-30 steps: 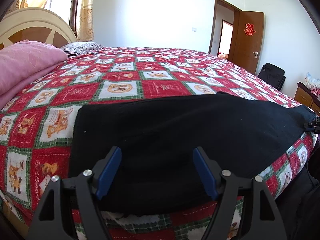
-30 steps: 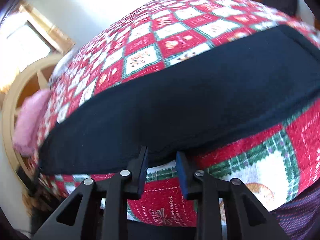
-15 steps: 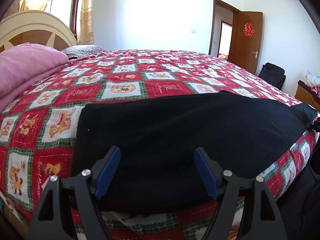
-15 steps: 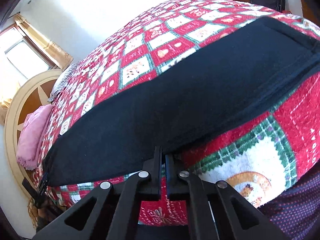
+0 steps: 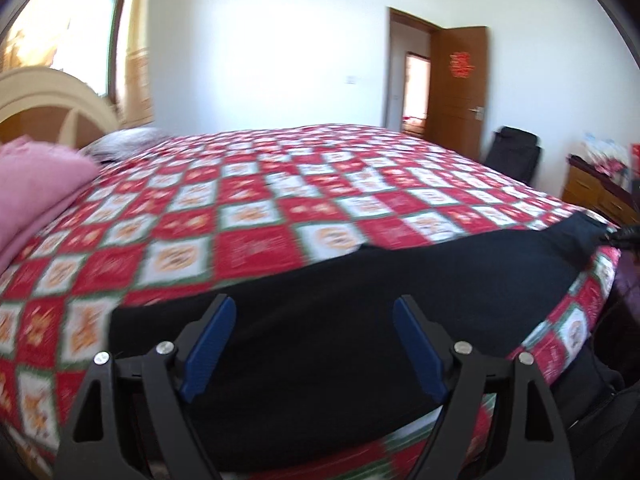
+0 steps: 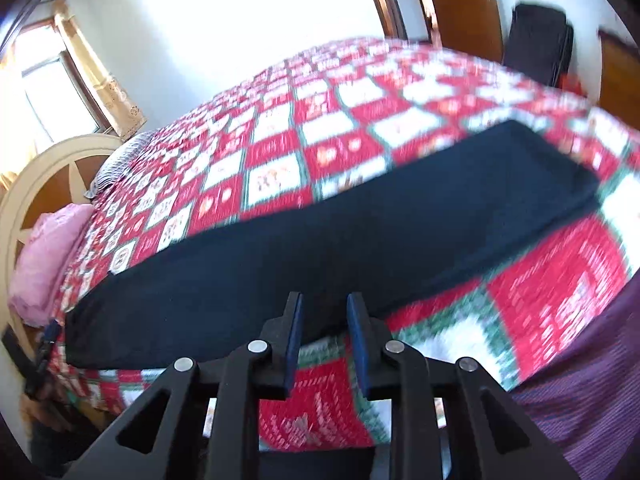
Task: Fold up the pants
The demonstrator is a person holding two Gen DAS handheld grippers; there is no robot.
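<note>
Black pants [image 5: 360,312] lie folded in a long strip along the near edge of the bed [image 5: 248,216]; the right wrist view shows the same pants [image 6: 320,236] running from lower left to upper right. My left gripper [image 5: 314,306] hovers over one end of the strip, jaws wide and still opening, blue pads clear of the cloth. My right gripper [image 6: 324,300] is at the pants' near edge, its jaws opening to a narrow gap with no cloth pinched between them. Both views are blurred by motion.
A pink blanket [image 5: 36,184] and a cream headboard [image 5: 48,96] are at the left end of the bed. A brown door [image 5: 460,84], a black bag [image 5: 516,152] and a wooden dresser [image 5: 596,188] stand beyond the far right. Purple clothing [image 6: 592,392] is at the lower right.
The right gripper closed fully half a second ago and has since parted again. Both grippers have lifted and drawn back from the pants. The left jaws stand slightly wider.
</note>
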